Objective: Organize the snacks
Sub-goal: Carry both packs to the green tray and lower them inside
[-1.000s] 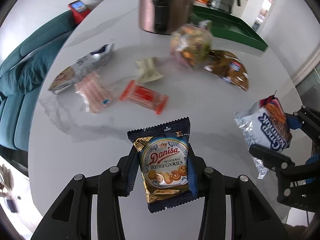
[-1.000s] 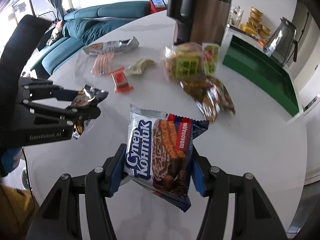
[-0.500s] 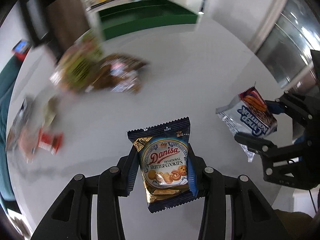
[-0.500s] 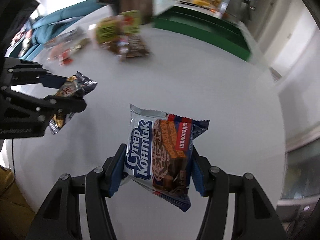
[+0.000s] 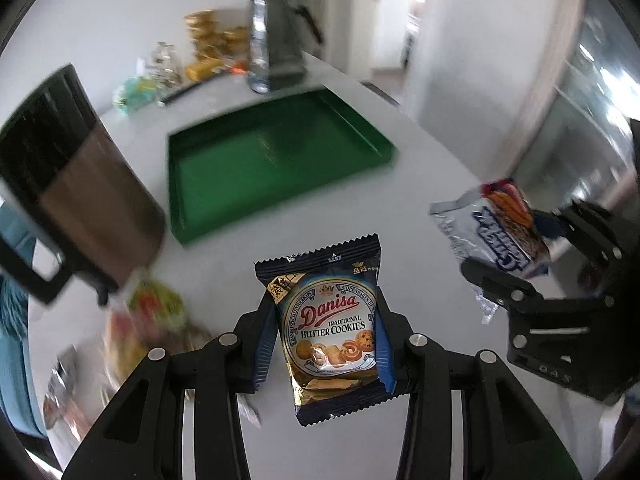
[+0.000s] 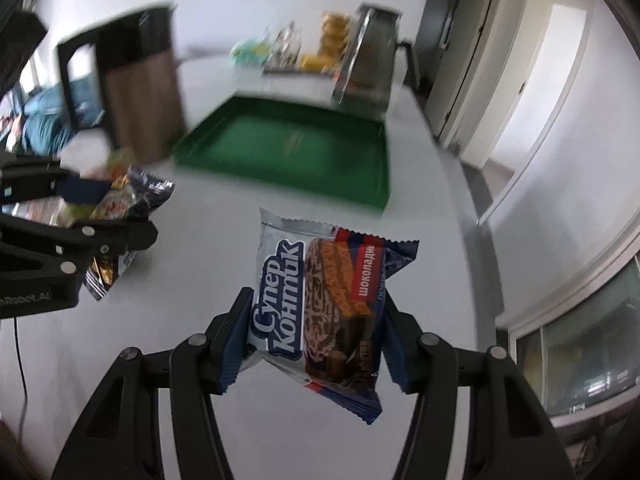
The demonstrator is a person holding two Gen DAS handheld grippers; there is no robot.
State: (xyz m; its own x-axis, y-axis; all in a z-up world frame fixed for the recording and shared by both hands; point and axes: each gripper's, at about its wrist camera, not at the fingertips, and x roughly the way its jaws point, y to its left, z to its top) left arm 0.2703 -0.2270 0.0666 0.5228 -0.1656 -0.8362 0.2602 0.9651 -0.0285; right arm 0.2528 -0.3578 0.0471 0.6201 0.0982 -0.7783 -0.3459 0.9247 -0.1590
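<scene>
My left gripper (image 5: 326, 336) is shut on a dark blue Danisa butter cookies packet (image 5: 330, 332), held upright above the white table. My right gripper (image 6: 316, 328) is shut on a silver and blue chocolate wafer packet (image 6: 320, 308). The wafer packet also shows at the right of the left wrist view (image 5: 496, 236). The cookies packet shows at the left of the right wrist view (image 6: 132, 216) in the left gripper (image 6: 100, 224). A green tray (image 5: 276, 160) lies ahead on the table, its inside bare; it also shows in the right wrist view (image 6: 296, 144).
A tall brown and black jug (image 5: 80, 192) stands left of the tray. Loose snack packets (image 5: 148, 320) lie blurred on the table at the lower left. A metal kettle (image 5: 276, 48) and gold jars (image 5: 208, 36) stand behind the tray. The table edge runs along the right (image 6: 468, 208).
Both grippers have swung right and forward with their packets. The green tray has come from the far edge to the middle of both views. The loose snacks have slid off to the left.
</scene>
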